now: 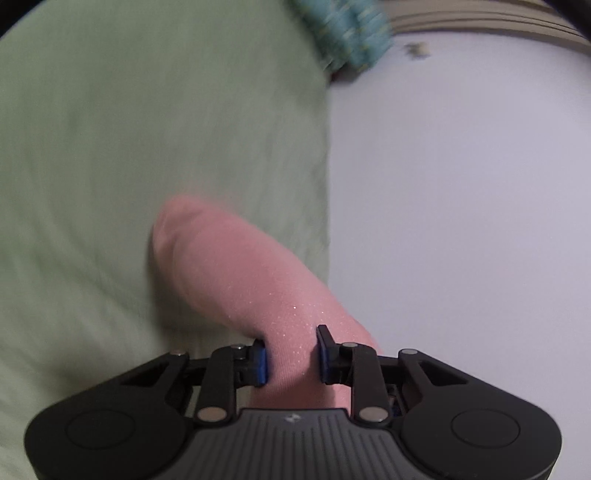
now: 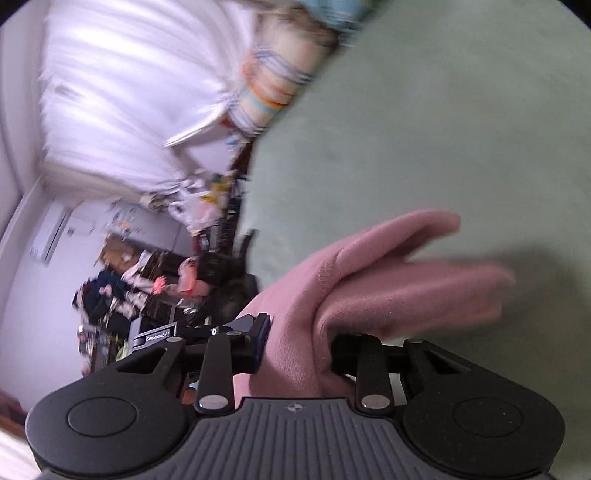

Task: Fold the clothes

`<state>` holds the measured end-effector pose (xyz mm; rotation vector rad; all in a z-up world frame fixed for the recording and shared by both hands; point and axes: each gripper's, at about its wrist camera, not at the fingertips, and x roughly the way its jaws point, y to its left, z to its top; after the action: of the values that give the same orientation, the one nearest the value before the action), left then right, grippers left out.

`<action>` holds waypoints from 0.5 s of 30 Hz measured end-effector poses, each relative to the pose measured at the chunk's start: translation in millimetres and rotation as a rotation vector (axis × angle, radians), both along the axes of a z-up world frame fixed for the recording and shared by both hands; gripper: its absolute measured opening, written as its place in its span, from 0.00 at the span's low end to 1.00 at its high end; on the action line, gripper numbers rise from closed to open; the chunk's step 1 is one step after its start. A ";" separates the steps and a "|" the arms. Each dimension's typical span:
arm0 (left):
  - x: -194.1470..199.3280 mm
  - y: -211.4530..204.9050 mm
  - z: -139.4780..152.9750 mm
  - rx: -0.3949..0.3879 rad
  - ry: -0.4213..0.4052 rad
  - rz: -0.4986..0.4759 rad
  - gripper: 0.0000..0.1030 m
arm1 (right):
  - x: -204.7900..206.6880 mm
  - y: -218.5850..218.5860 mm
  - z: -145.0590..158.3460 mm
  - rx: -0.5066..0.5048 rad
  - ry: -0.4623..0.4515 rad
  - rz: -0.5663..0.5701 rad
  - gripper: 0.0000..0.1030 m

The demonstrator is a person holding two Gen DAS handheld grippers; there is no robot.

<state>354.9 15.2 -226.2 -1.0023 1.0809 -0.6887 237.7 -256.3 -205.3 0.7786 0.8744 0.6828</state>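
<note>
The left gripper [image 1: 291,354] has its two fingers [image 1: 260,363] squeezed on a pink cloth [image 1: 229,266]. The pads are blue and the pink cloth is bunched up tight between them. From there the cloth runs forward and to the left, like a soft rounded tube, and its far end hangs over a pale green sheet [image 1: 129,129]. The sheet fills the left side of that view. On the right side there is a plain white wall [image 1: 461,184], and at the top edge sits something blue-green and fuzzy [image 1: 351,33] — it is too blurry to tell what it is. The right gripper [image 2: 295,347] is also pinched on the pink cloth [image 2: 388,277]. The cloth is packed between its fingers [image 2: 264,338] and covers part of the right one, then it spreads out to the right in thick folds above the green sheet [image 2: 443,129], with a dark shadow under it. On the left of this view the room is very blurry — there is a white curtain or blind [image 2: 122,92], a stripy thing [image 2: 273,85] next to the sheet's edge, and a messy pile of stuff [image 2: 155,280] lower down.
</note>
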 end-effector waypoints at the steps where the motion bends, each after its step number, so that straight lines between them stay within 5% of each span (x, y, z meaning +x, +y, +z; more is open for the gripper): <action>1: -3.1 14.4 9.9 0.001 -0.030 0.017 0.23 | 3.2 19.6 11.8 0.002 -0.032 0.019 0.28; 5: -34.4 86.9 12.3 0.006 -0.071 0.112 0.25 | 3.3 79.0 6.6 0.016 -0.061 0.077 0.28; 8: -61.9 118.3 -45.5 0.074 0.016 0.149 0.26 | -8.2 118.9 -55.4 0.026 0.035 0.107 0.28; 12: -112.8 162.1 -157.8 0.166 0.287 0.203 0.31 | -48.5 157.3 -178.4 -0.047 0.285 0.106 0.27; 15: -149.7 176.5 -195.6 0.029 0.298 0.266 0.34 | -80.5 147.9 -214.8 0.034 0.307 0.058 0.29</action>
<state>205.2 191.7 -421.8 -1.2224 1.1820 -0.3127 157.2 -108.4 -420.2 0.9059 1.1699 0.6391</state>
